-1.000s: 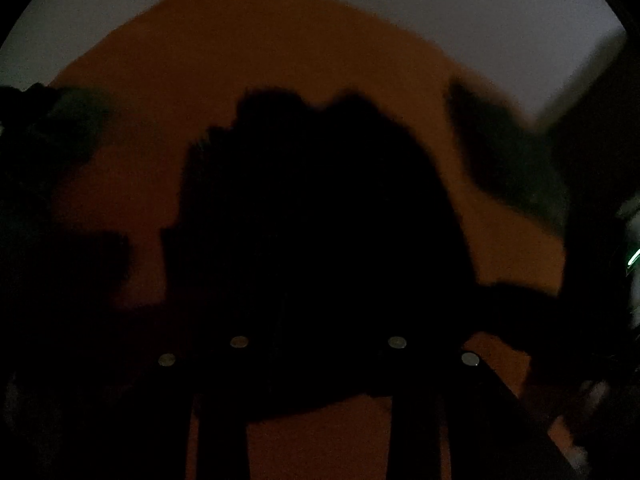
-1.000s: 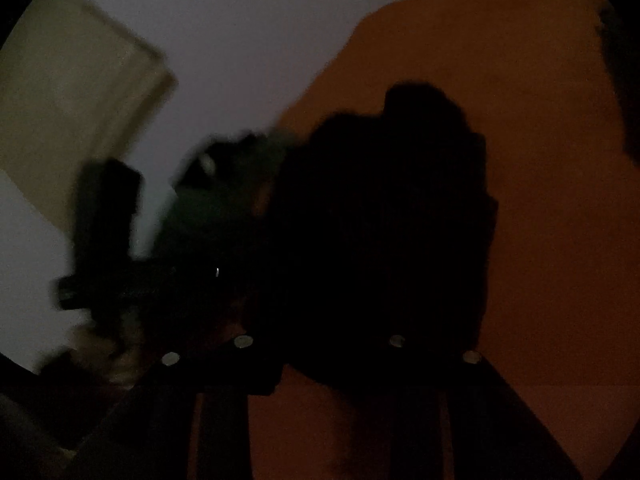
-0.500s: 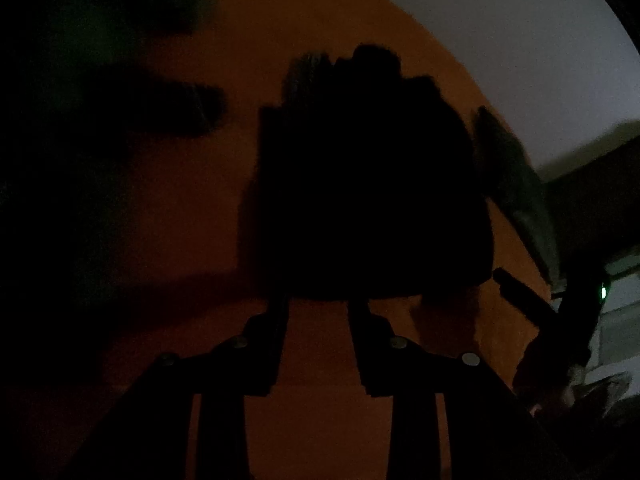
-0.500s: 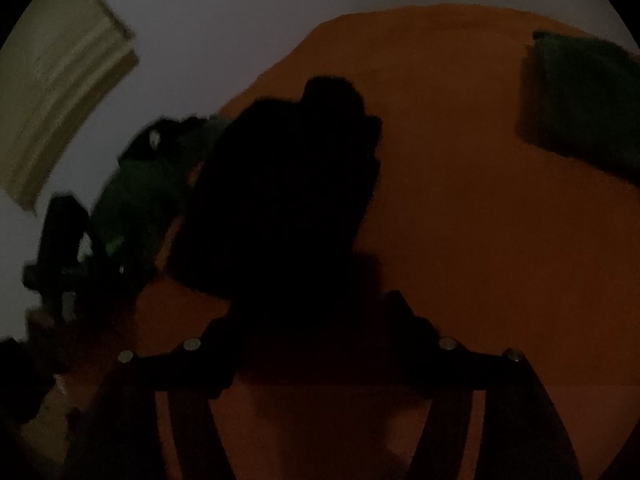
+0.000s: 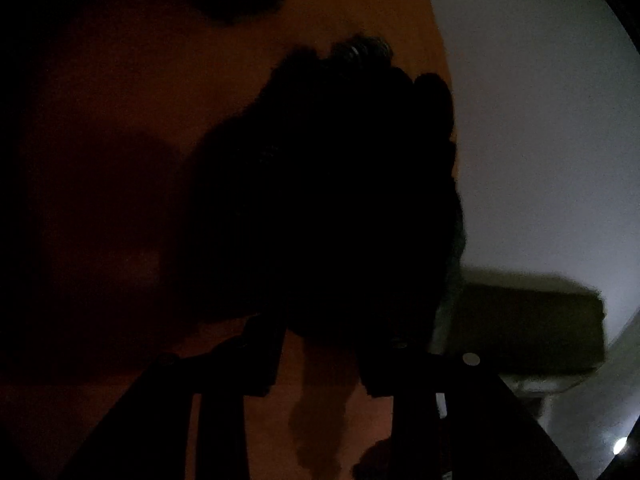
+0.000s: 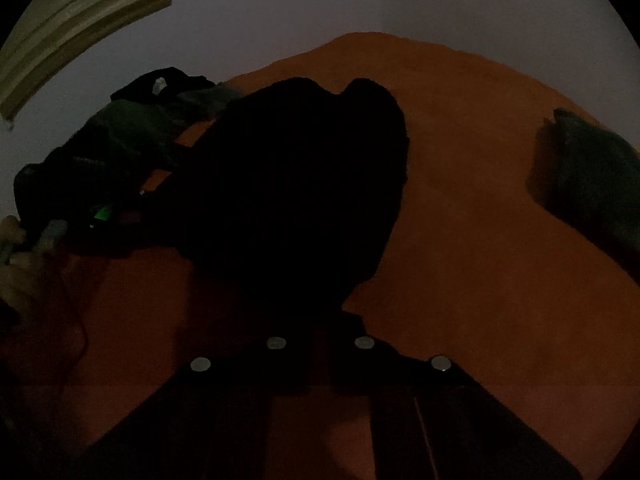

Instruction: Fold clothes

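Black crumpled garment (image 6: 304, 184): bunched in a heap on the orange cloth-covered surface (image 6: 460, 240), filling the middle of both views and hiding most of what lies beyond. Tapering at its near end straight down into the right gripper (image 6: 320, 332), with the two fingers drawn close together and clenched on that narrow tail of fabric. Seen from the other side (image 5: 332, 200), sitting right at the tips of the left gripper (image 5: 320, 344); fingers apart there, with a strip of orange surface showing in the gap. Impossible to tell in the darkness whether any cloth is actually pinched. Dark box-shaped object (image 5: 520, 320) low against the white wall (image 5: 540, 140), just beyond the garment's right edge in the left wrist view; too dim to tell whether open or closed, or to make out anything inside. To the left in the right wrist view, a loose pile of dark green and black clothes (image 6: 132, 132) at the surface's edge, touching or just behind the heap. Well apart on the far right, a dark green folded cloth (image 6: 592, 184) lying flat. At the far left edge, a person's hand (image 6: 16, 264) wrapped around a handle, with a small green light (image 6: 102, 213) glowing nearby. Striped pale curtain or blind (image 6: 80, 20) in the upper left corner. Very dim everywhere, folds and seams unreadable.
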`<state>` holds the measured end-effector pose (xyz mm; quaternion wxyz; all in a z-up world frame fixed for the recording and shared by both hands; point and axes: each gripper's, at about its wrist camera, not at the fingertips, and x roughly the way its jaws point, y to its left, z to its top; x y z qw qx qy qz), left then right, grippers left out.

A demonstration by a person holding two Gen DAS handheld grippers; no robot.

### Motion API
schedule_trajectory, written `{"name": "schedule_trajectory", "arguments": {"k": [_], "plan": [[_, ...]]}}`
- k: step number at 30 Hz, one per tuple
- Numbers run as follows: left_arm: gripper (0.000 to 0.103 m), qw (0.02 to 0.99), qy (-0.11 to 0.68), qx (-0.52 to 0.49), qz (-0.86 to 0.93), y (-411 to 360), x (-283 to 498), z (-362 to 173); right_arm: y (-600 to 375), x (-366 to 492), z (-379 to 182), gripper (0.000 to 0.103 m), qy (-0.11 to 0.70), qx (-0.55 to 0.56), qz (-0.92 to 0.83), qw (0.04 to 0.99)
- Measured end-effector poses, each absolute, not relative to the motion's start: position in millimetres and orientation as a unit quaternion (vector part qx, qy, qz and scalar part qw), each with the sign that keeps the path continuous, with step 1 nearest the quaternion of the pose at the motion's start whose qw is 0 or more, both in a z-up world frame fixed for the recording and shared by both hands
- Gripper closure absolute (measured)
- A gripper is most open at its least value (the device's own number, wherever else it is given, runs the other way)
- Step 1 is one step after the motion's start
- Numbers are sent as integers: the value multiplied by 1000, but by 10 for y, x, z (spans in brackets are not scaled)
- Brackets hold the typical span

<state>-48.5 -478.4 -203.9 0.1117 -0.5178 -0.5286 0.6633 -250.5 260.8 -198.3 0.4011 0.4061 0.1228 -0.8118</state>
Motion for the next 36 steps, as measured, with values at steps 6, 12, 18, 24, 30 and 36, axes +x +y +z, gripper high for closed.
{"name": "schedule_trajectory", "arguments": {"k": [6, 12, 18, 24, 30, 36], "plan": [[86, 55, -532, -517, 668, -4700, -486, -2009, 2638, -2487, -1880, 101, 126, 402, -809, 410], [93, 41, -506, -519, 688, -4787, -284, -1844, 2746, -2749, -1967, 103, 126, 426, -827, 344], [92, 44, -503, -527, 684, -4920, -178, -1741, 3035, -2681, -1828, 101, 53, 433, -786, 439], [92, 58, -442, -538, 715, -4597, -409, -1694, 2814, -2616, -1975, 65, 107, 420, -792, 430], [91, 34, -448, -557, 699, -4654, -462, -1851, 2958, -2654, -2125, 100, 96, 458, -776, 422], [58, 44, -489, -557, 670, -4867, -391, -1757, 3291, -2767, -1958, 97, 40, 477, -764, 433]]}}
